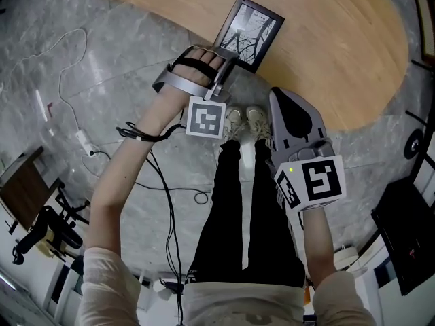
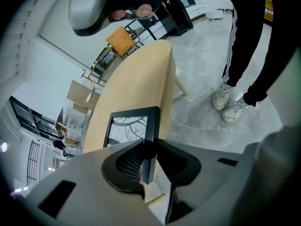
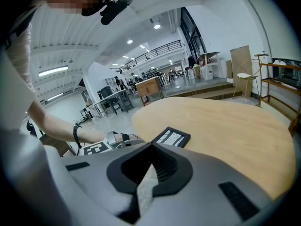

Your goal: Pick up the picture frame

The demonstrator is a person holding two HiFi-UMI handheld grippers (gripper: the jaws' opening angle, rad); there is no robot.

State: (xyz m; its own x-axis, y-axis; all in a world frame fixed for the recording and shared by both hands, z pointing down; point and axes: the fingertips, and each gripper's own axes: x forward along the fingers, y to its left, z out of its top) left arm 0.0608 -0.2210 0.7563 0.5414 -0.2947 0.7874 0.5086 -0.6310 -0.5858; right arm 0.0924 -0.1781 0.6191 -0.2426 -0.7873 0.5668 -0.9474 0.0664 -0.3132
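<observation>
While picture frame [image 1: 248,32] is clamped at its 7 o'clock edge by fingers of left gripper [image 2: 148,150] | right gripper [image 1: 274,97] fingers closed, empty | risk: off-centre hold, frame could be twisted loose onto bench [image 1: 340,46]

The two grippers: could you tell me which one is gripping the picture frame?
The left gripper, clamped on the picture frame's edge; the right gripper is shut, holding nothing.

One picture frame [image 1: 248,32]; one wooden table [image 1: 340,46]; two grippers, the left gripper [image 1: 230,60] and the right gripper [image 1: 275,95]; two marker cubes, the left cube [image 1: 205,117] and the right cube [image 1: 314,180]; two pale shoes, one shoe [image 1: 235,122] and a second shoe [image 1: 257,121]; one person.
</observation>
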